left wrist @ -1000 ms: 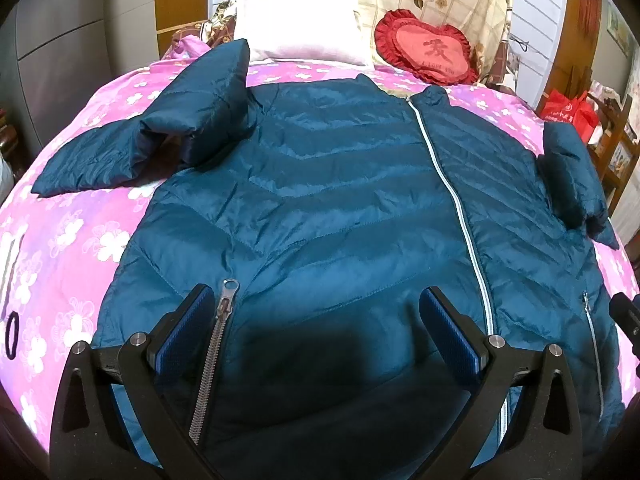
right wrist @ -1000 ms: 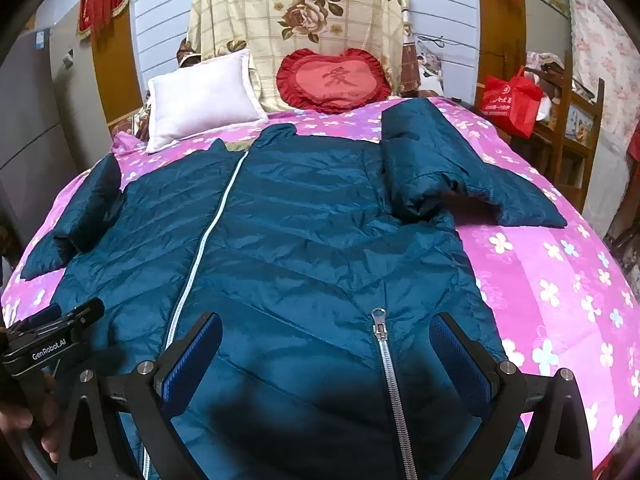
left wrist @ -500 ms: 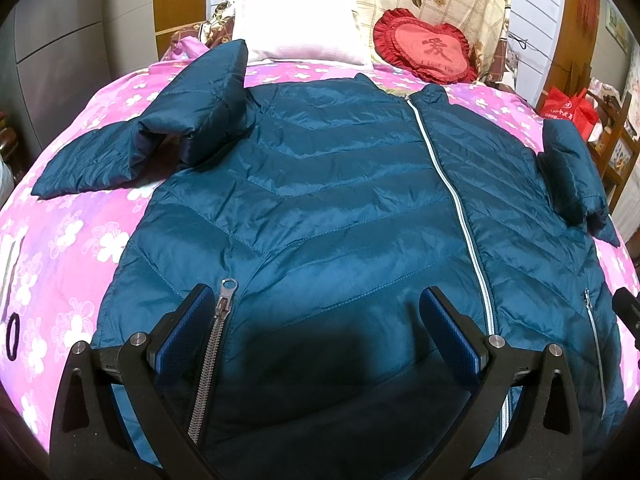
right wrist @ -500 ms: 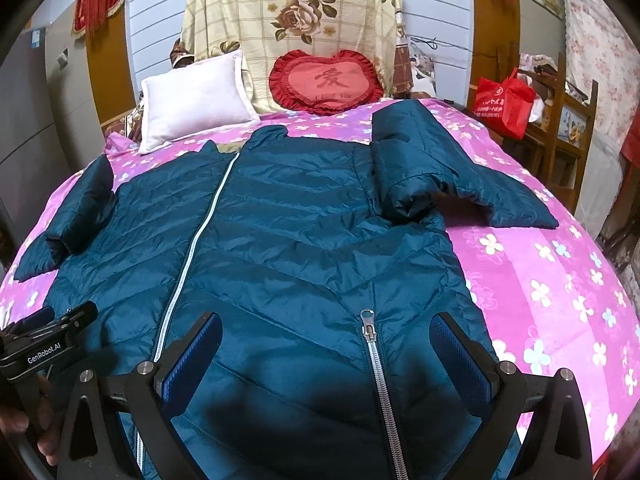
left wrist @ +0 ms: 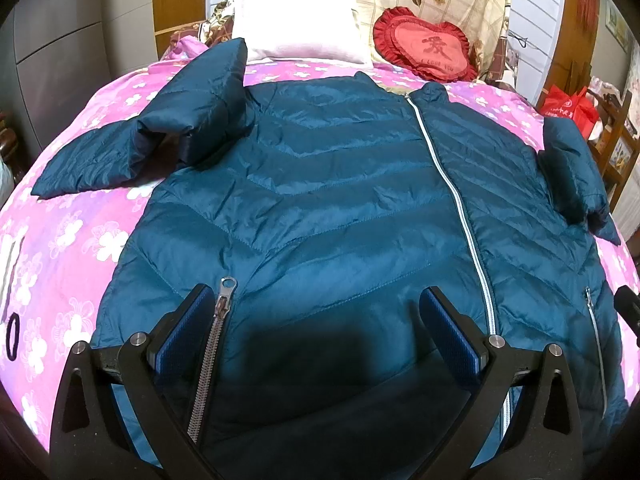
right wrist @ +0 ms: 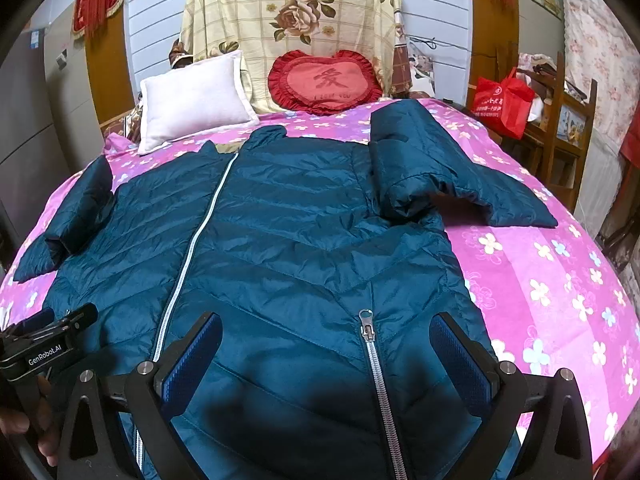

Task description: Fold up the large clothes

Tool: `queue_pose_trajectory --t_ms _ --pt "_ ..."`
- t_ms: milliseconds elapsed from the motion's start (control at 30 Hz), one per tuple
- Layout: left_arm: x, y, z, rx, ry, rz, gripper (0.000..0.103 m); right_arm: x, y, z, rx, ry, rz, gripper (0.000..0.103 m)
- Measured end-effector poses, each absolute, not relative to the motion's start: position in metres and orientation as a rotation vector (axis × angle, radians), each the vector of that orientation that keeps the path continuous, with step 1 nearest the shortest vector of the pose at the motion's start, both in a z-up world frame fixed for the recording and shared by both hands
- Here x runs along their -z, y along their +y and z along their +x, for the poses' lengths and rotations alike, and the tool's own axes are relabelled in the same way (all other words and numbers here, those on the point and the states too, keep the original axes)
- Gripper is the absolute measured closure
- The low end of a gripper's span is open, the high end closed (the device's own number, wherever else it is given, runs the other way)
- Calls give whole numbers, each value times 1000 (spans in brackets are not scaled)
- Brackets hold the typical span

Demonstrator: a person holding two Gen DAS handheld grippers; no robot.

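A large teal quilted down jacket (left wrist: 328, 200) (right wrist: 288, 248) lies front-up on the pink floral bed, zipped with a pale centre zipper (left wrist: 452, 184) (right wrist: 196, 240). Both sleeves are bent outward: one sleeve (left wrist: 168, 128) (right wrist: 68, 220) at the left, the other sleeve (left wrist: 572, 176) (right wrist: 440, 172) at the right. My left gripper (left wrist: 314, 328) hovers open over the hem by a pocket zipper (left wrist: 216, 348). My right gripper (right wrist: 326, 352) hovers open over the other pocket zipper (right wrist: 372, 360). Neither holds anything. The left gripper's body (right wrist: 44, 348), held by a hand, shows in the right wrist view.
A white pillow (left wrist: 296, 28) (right wrist: 196, 100) and a red heart cushion (left wrist: 424, 48) (right wrist: 324, 84) lean at the head of the bed. A red bag (right wrist: 500, 100) and wooden shelves (right wrist: 560, 120) stand at the right. A black hair tie (left wrist: 13, 336) lies on the pink sheet (right wrist: 560, 288).
Both grippers have drifted slightly; the jacket sits a little lower in the right wrist view. The jacket itself has not moved and both grippers stay open.
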State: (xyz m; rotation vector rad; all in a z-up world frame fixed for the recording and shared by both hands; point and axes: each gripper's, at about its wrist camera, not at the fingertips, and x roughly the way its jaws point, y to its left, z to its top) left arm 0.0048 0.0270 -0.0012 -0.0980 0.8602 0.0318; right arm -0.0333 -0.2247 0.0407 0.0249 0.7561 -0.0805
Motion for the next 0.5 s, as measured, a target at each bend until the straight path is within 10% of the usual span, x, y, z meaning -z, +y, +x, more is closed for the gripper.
queue_pose_trajectory --t_ms 500 --pt "1 26 4 -32 859 -98 1 -41 -225 -33 81 756 27 0"
